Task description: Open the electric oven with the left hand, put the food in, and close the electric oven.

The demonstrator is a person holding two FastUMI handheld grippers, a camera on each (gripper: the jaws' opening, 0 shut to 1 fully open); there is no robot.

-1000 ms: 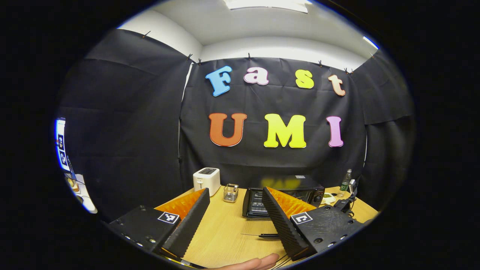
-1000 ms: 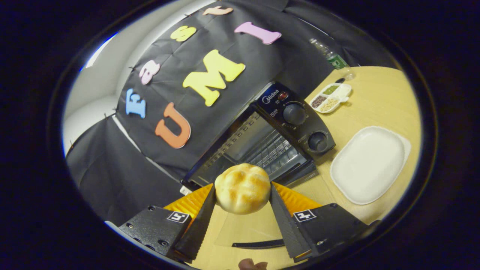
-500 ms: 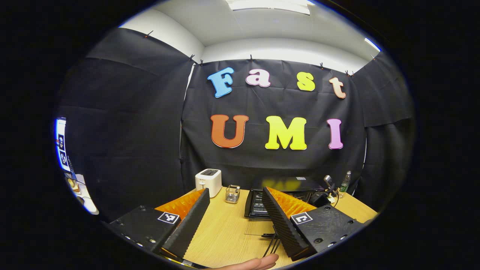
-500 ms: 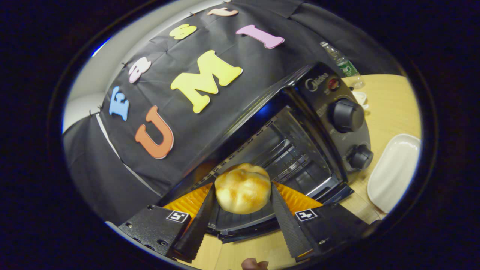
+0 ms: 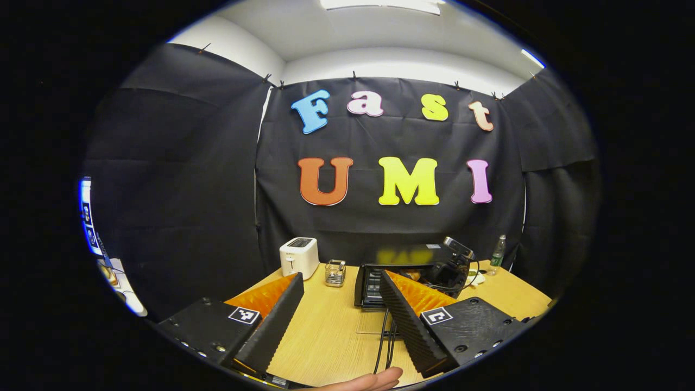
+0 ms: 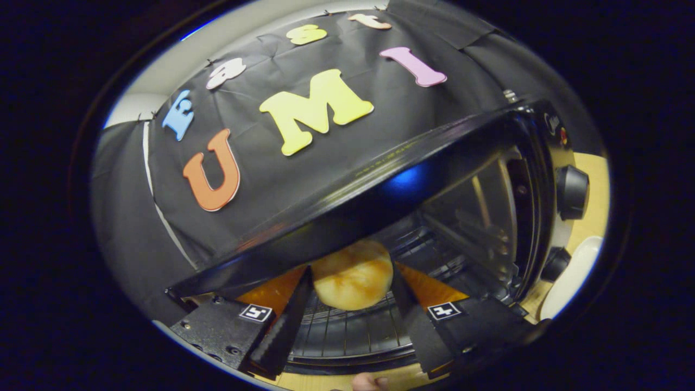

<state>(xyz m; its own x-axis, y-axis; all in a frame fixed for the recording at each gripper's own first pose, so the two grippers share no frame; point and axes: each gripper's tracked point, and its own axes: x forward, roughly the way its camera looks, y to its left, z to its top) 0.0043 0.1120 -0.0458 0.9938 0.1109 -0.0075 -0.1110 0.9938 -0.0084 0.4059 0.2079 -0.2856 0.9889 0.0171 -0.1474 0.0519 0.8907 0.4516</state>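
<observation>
Middle step in hand: putting the food in. Right tongs (image 6: 352, 293) closed on a round golden bun (image 6: 353, 274), one finger pressing each side, already reaching through the mouth of the oven (image 6: 380, 174) with the bun poised just above the wire rack (image 6: 347, 331); whether touching the rack or hanging a little clear of it, hard to say. Oven top edge passing close over the bun, so little headroom. Door evidently down, cavity open, two knobs (image 6: 573, 190) off to the side, and a white plate (image 6: 570, 279) on the counter beyond them. Left tongs (image 5: 339, 304) wide apart, holding nothing, hovering low over the wooden counter (image 5: 331, 336) well short of the oven (image 5: 402, 269), with the other tongs and their cables seen at its front. Next, judging from this: lower the bun onto the rack, spread the right tongs, draw straight back without catching the top edge or dragging the bun out. Then bring the left tongs forward to the lowered door and swing it up shut.
</observation>
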